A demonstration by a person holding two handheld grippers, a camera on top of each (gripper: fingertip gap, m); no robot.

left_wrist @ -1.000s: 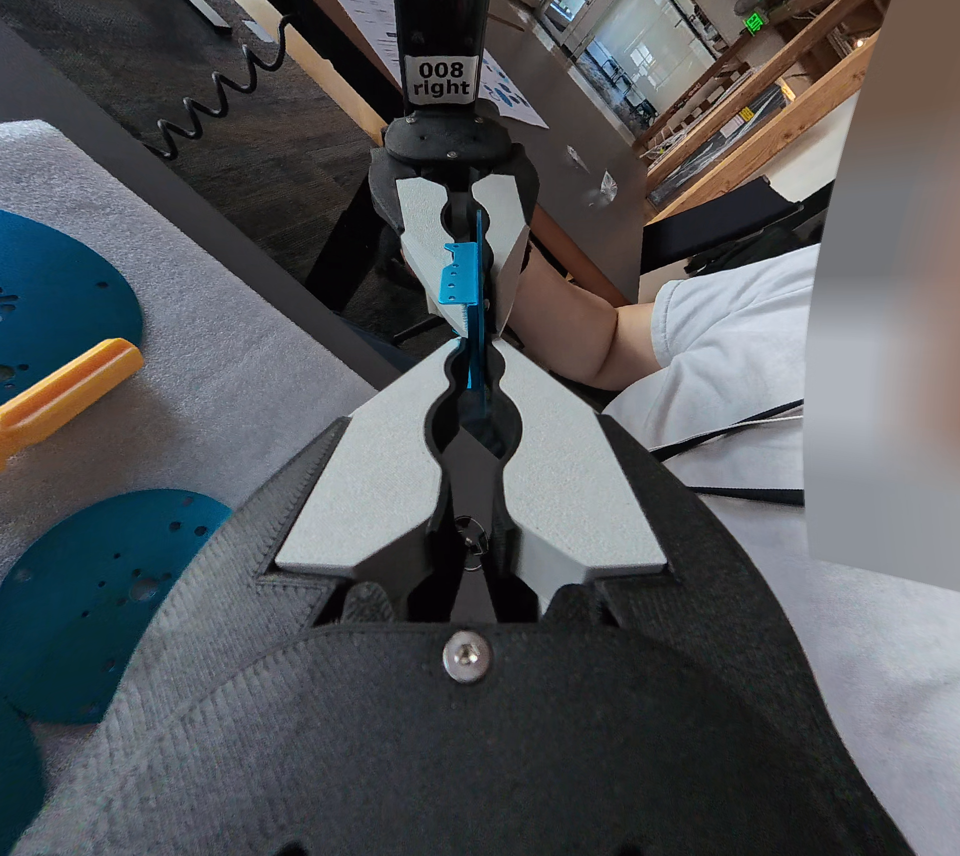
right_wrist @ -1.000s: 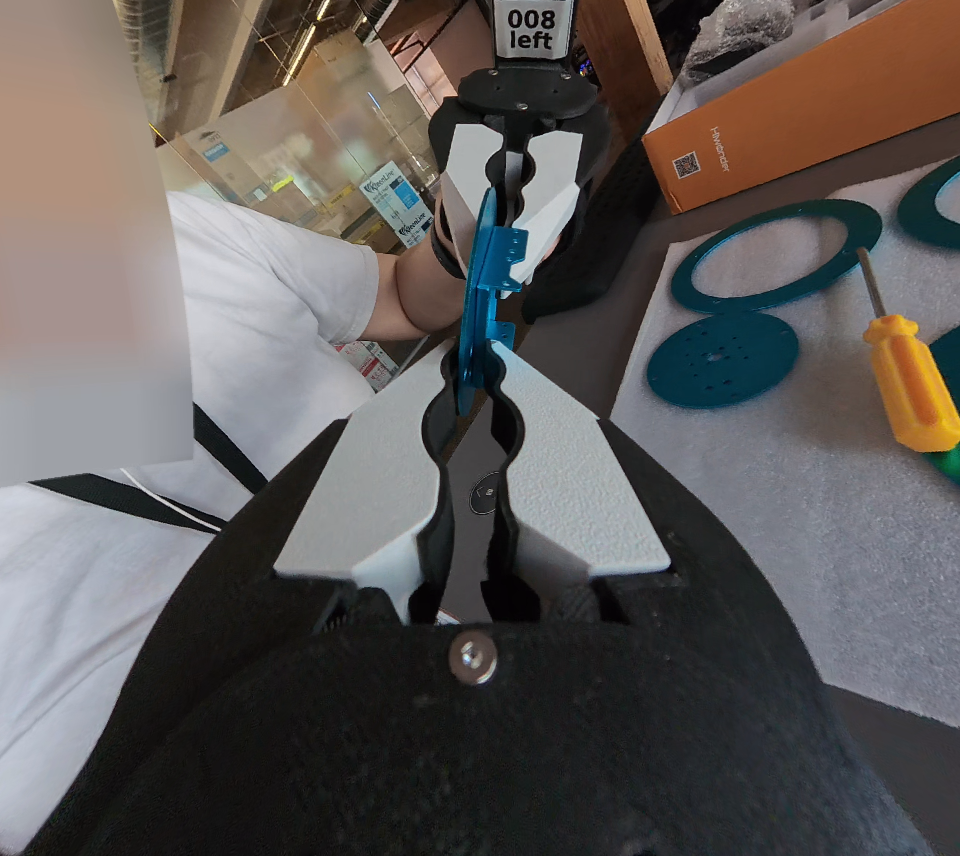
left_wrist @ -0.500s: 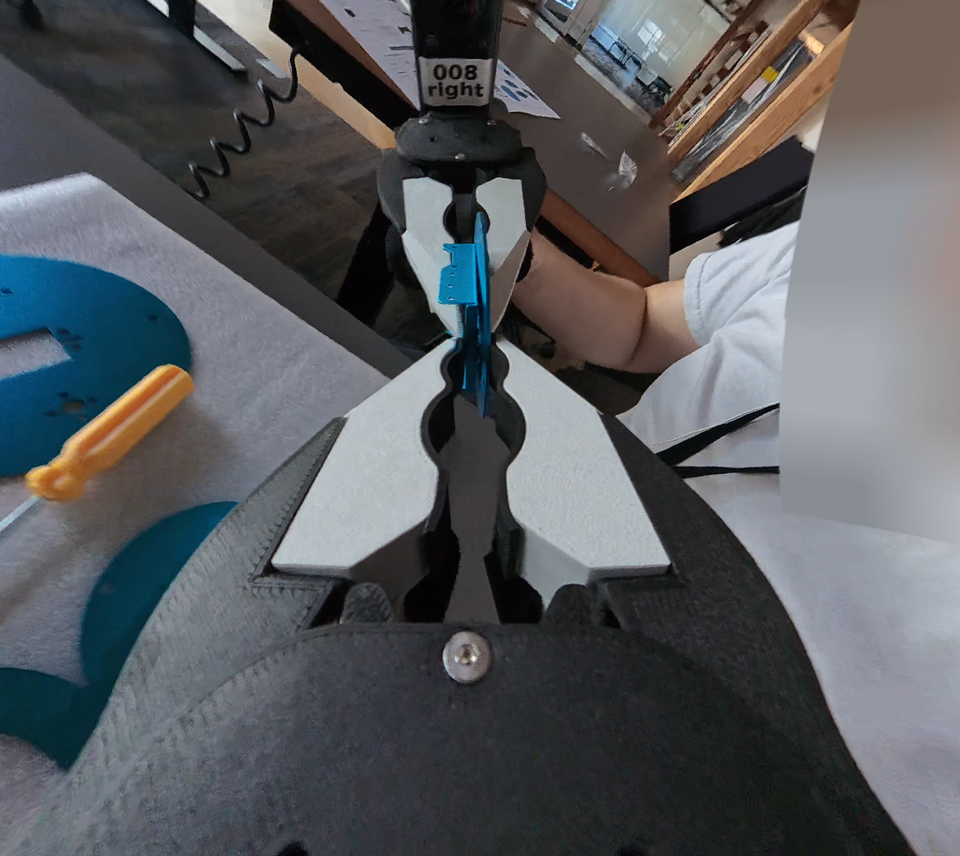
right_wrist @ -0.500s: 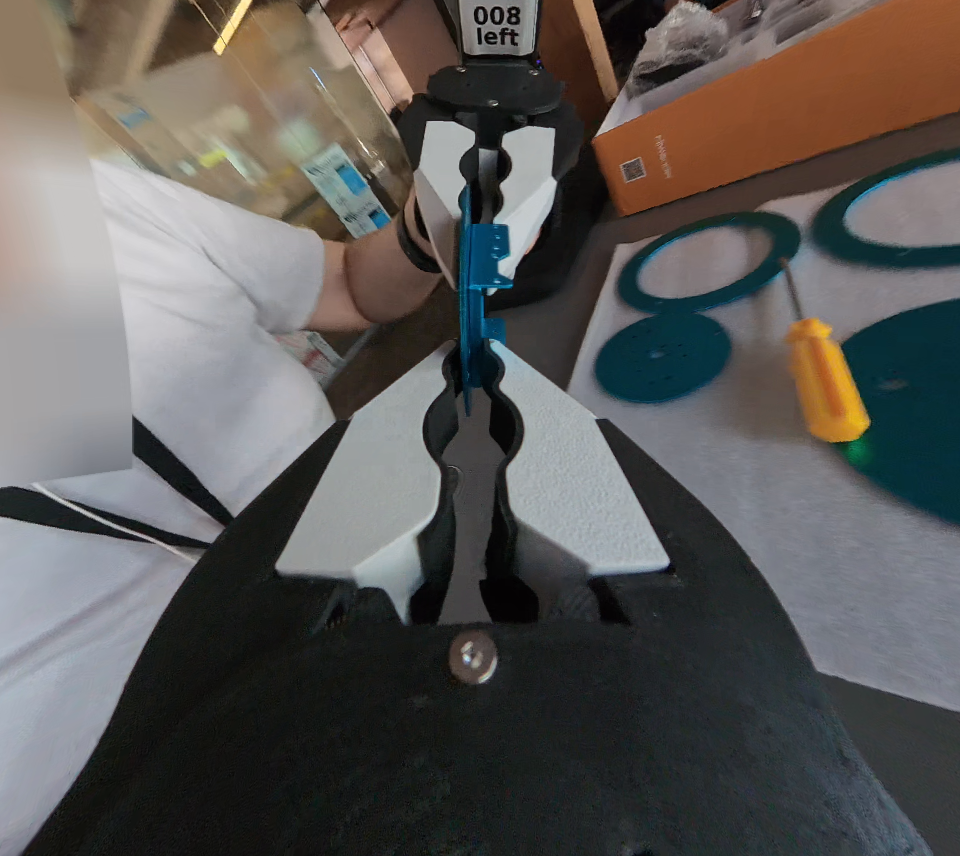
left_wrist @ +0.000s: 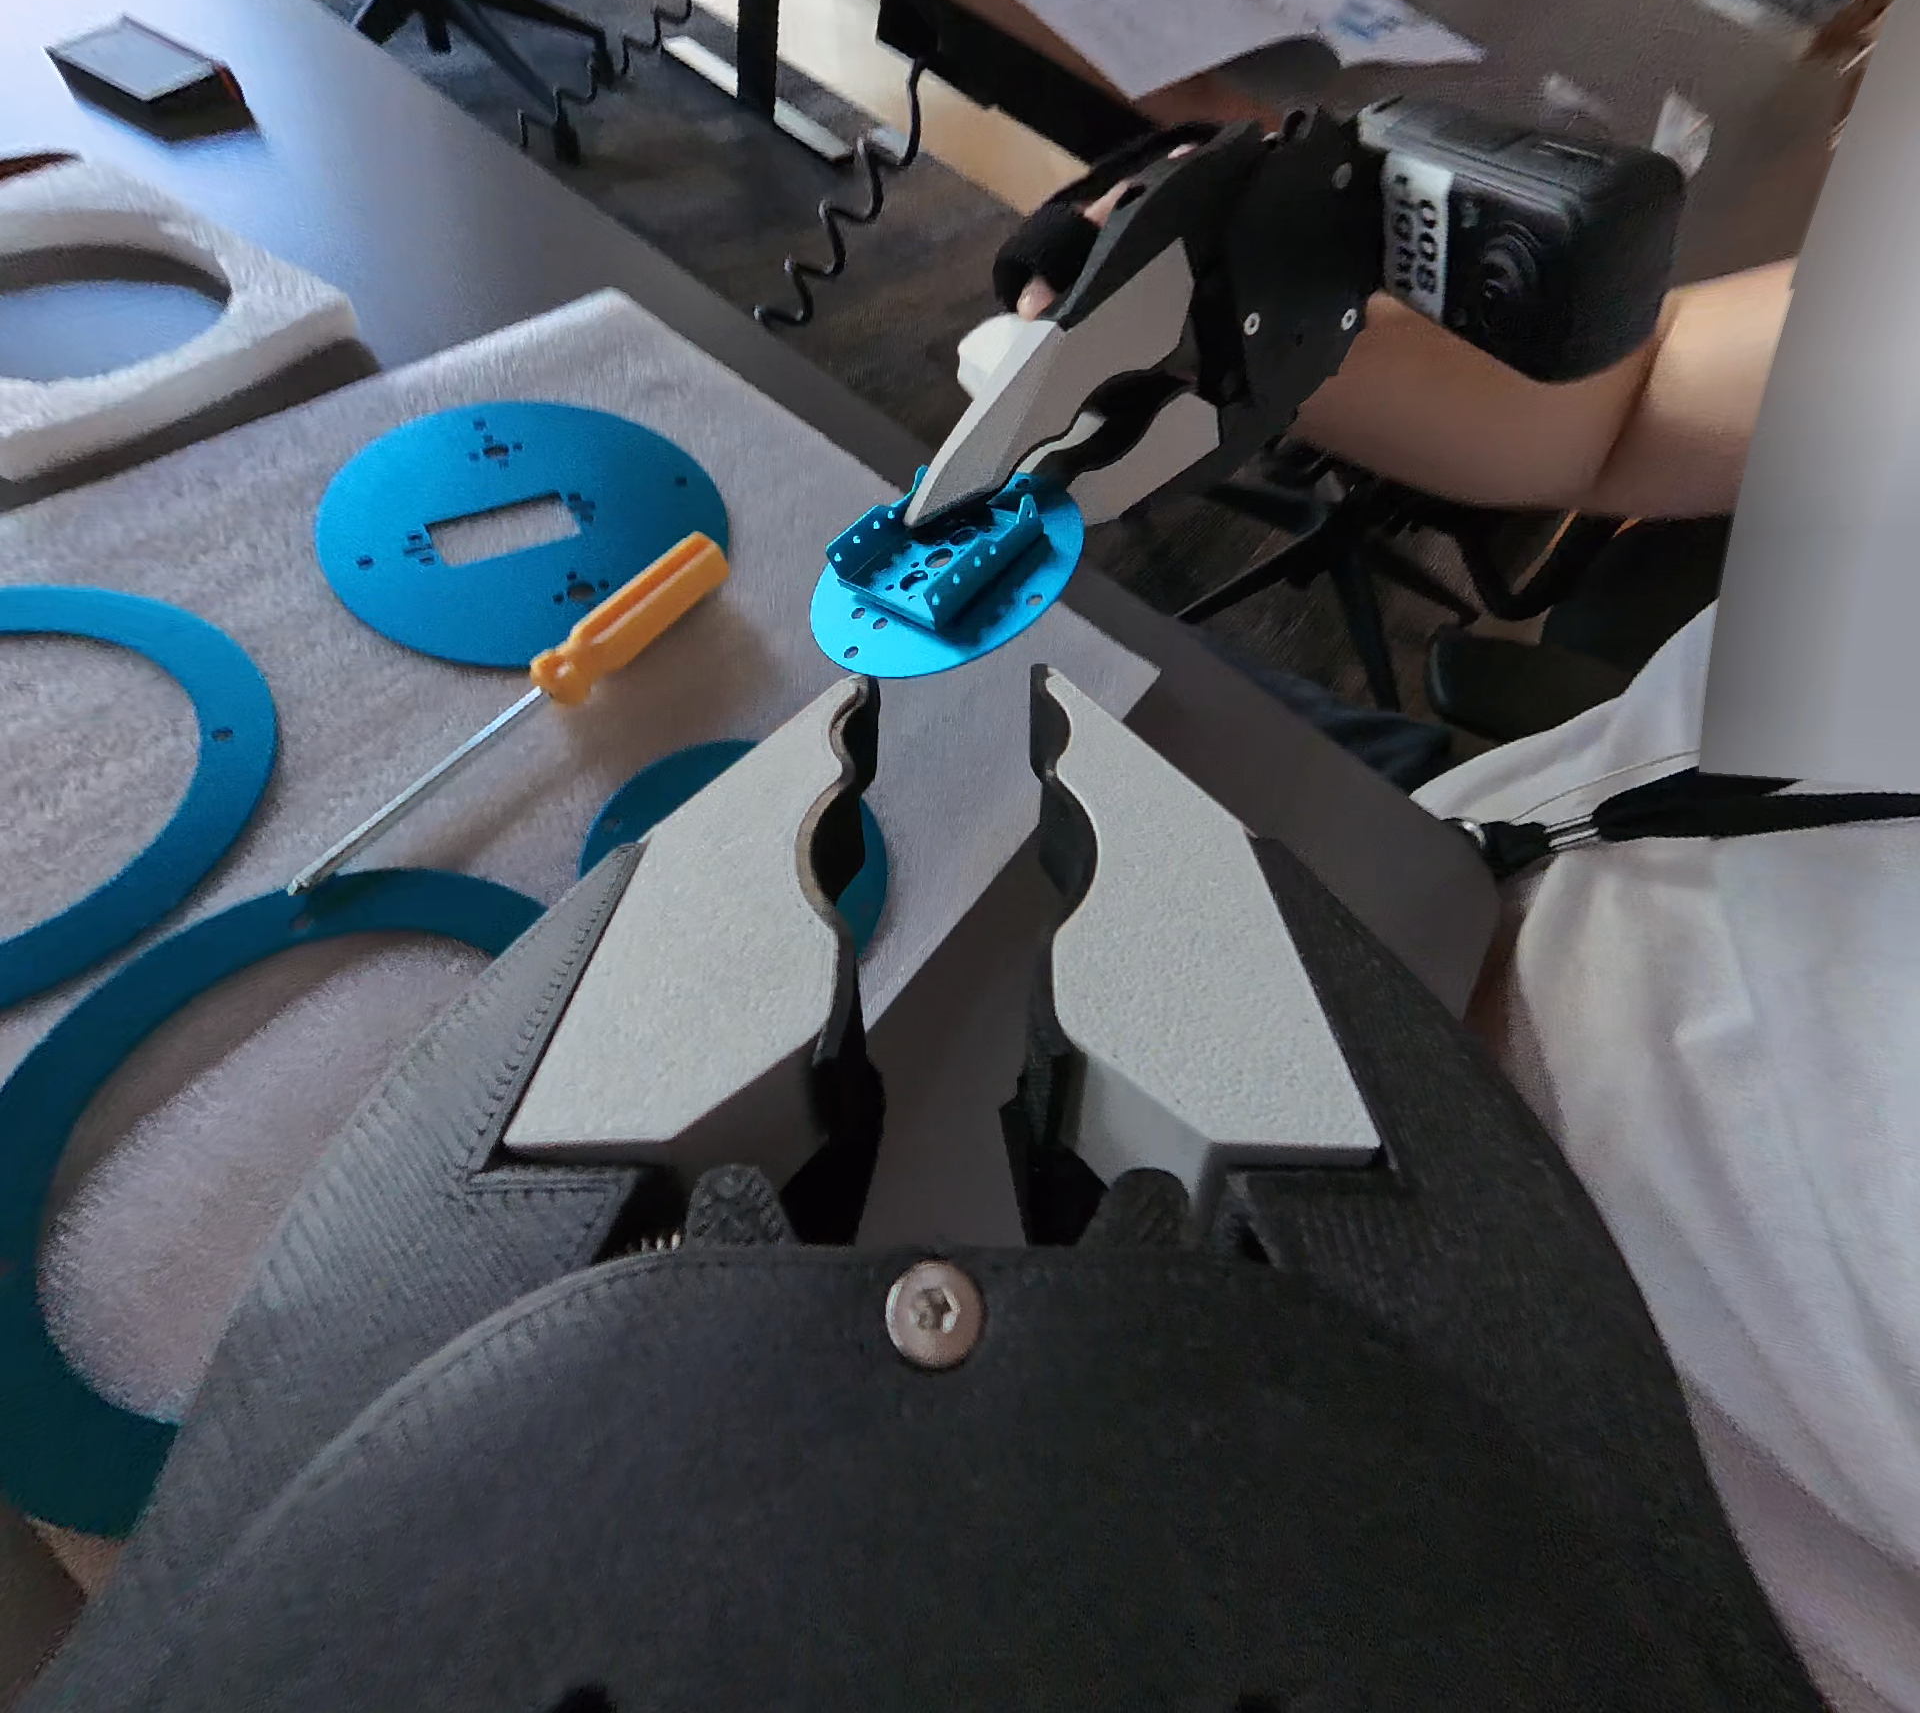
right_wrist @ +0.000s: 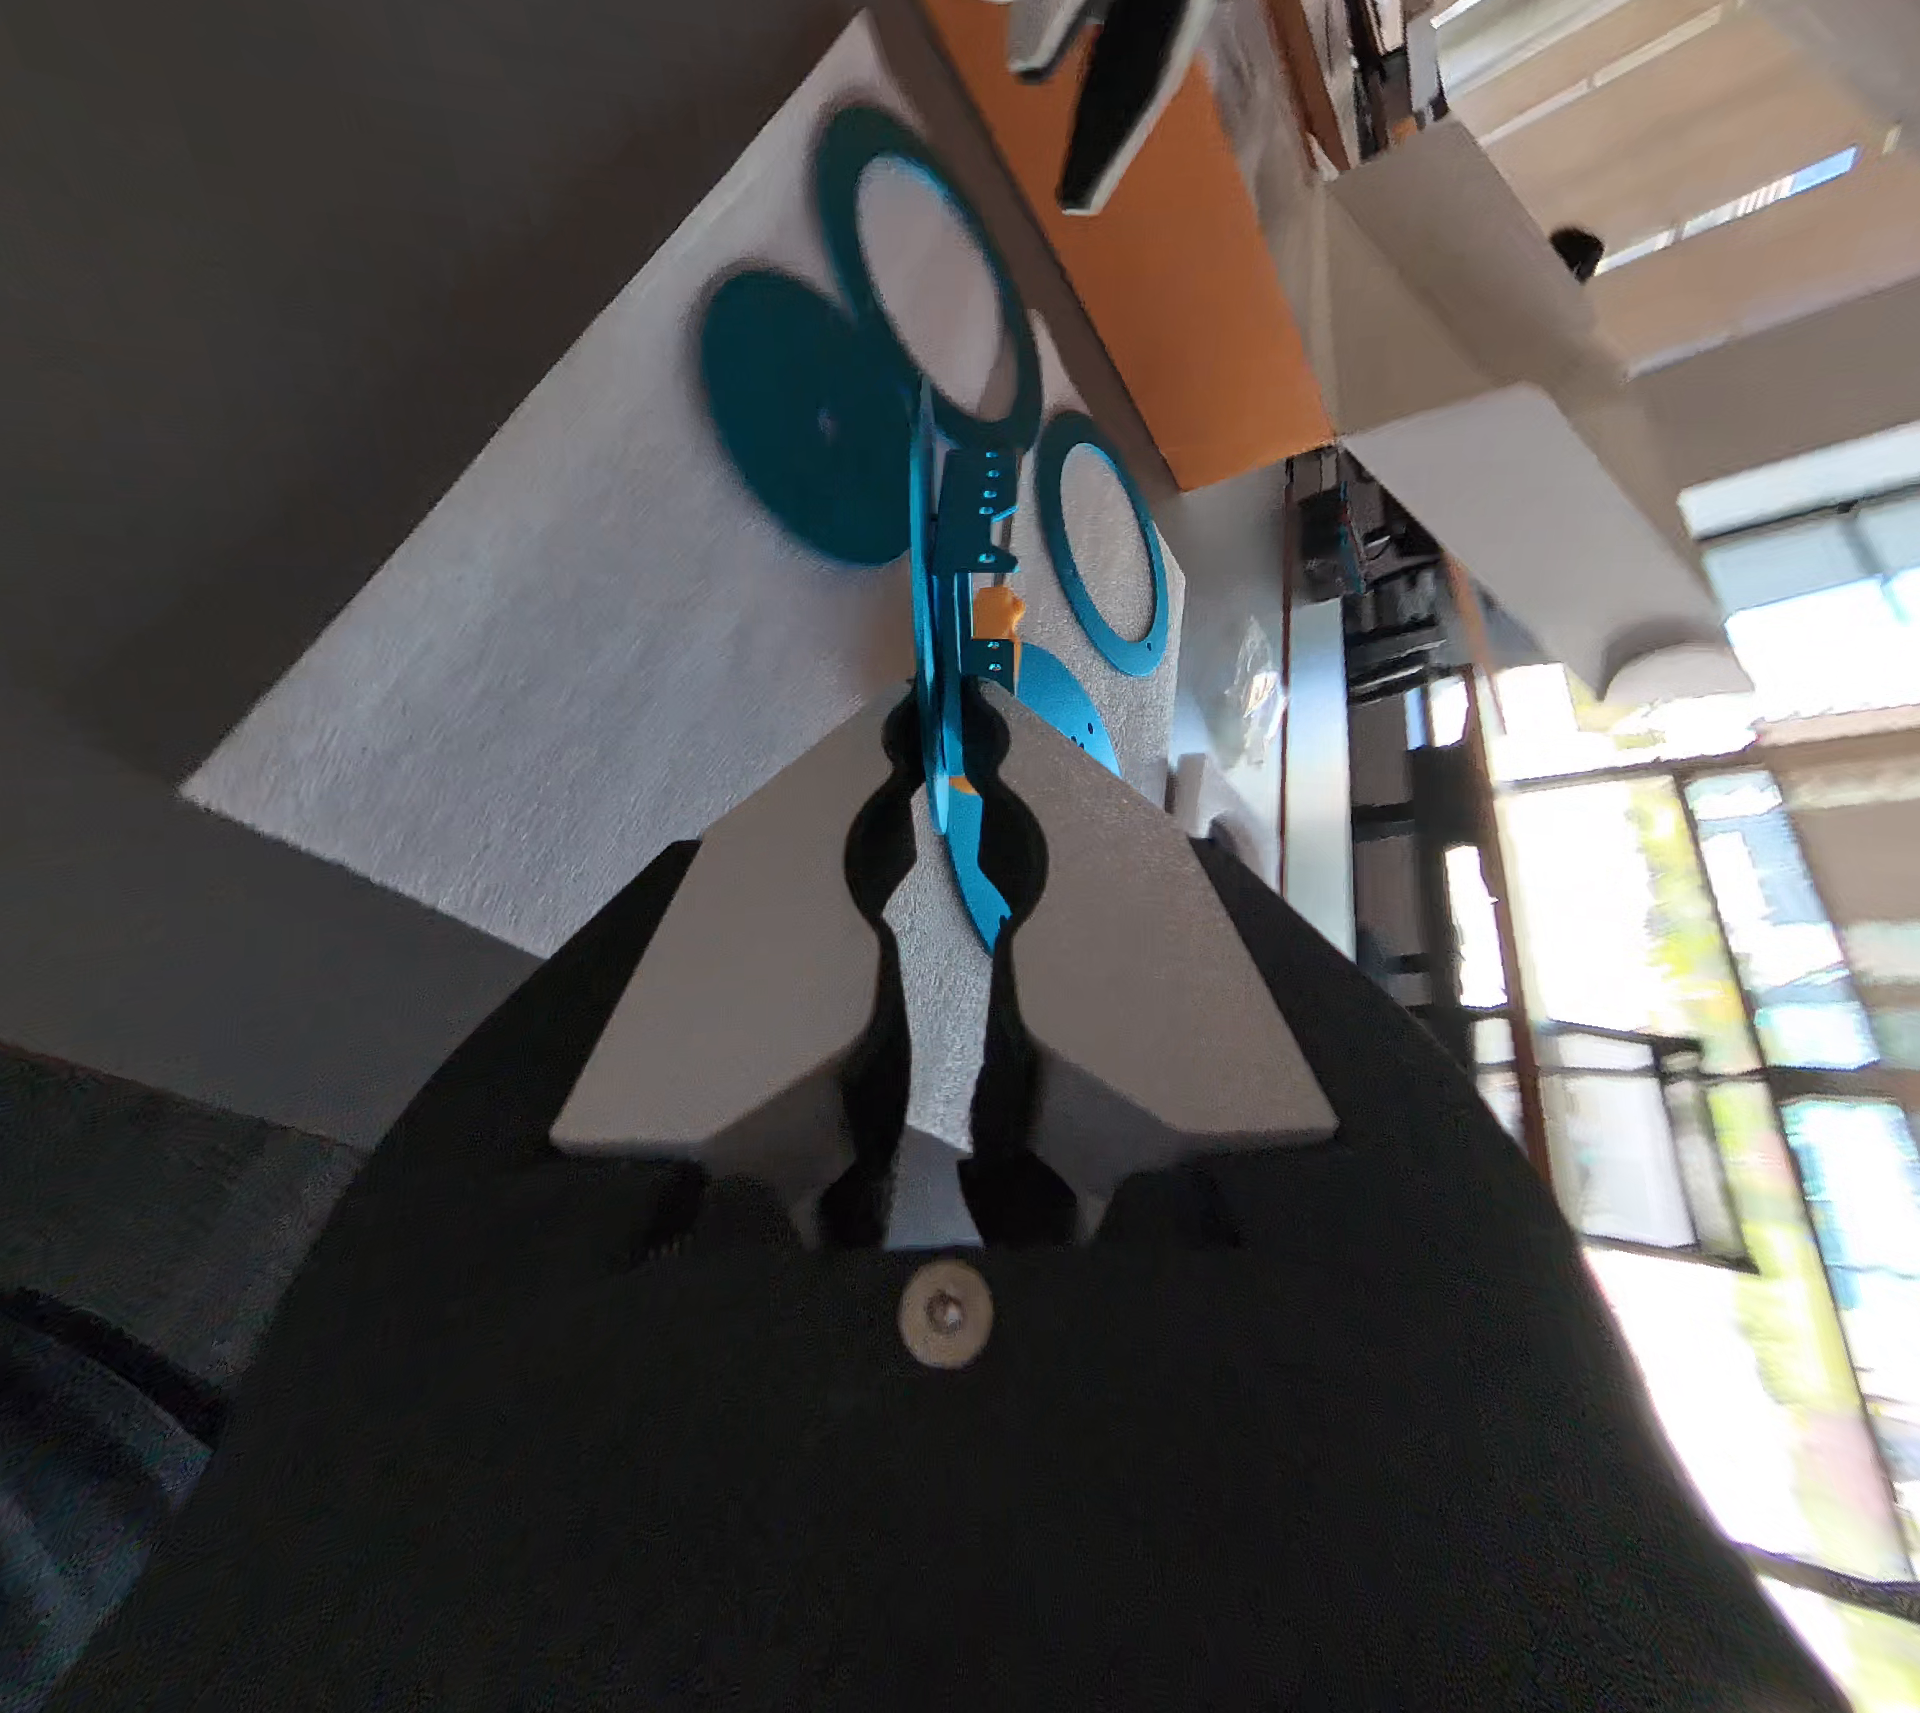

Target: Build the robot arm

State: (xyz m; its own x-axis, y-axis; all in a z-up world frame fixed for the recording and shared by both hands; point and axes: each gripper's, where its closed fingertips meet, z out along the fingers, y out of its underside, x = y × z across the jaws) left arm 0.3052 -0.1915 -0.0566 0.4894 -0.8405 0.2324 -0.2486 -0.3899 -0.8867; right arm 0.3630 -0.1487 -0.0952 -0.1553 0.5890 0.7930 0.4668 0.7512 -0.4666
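My right gripper (right_wrist: 943,707) is shut on a small blue round plate with a blue U-shaped bracket fixed on it (right_wrist: 961,562). In the left wrist view that gripper (left_wrist: 951,510) holds the plate and bracket (left_wrist: 940,588) flat above the near corner of the grey foam mat (left_wrist: 665,375). My left gripper (left_wrist: 954,697) is open with nothing between its fingers, just below the plate's near edge. A yellow-handled screwdriver (left_wrist: 623,619) lies on the mat to the left.
Blue discs and rings lie on the mat: a disc with a rectangular cut-out (left_wrist: 520,520), a ring (left_wrist: 135,780), another ring (left_wrist: 187,1040). An orange box (right_wrist: 1143,209) stands beyond the mat. A person in a white shirt (left_wrist: 1714,1040) is at right. A black box (left_wrist: 145,79) sits far left. The yellow-handled screwdriver (left_wrist: 623,619) lies around 9 cm away from my right fingertips.
My left gripper opened and let go of the blue plate, then drew back. My right gripper kept the plate and turned it from edge-on to flat over the mat.
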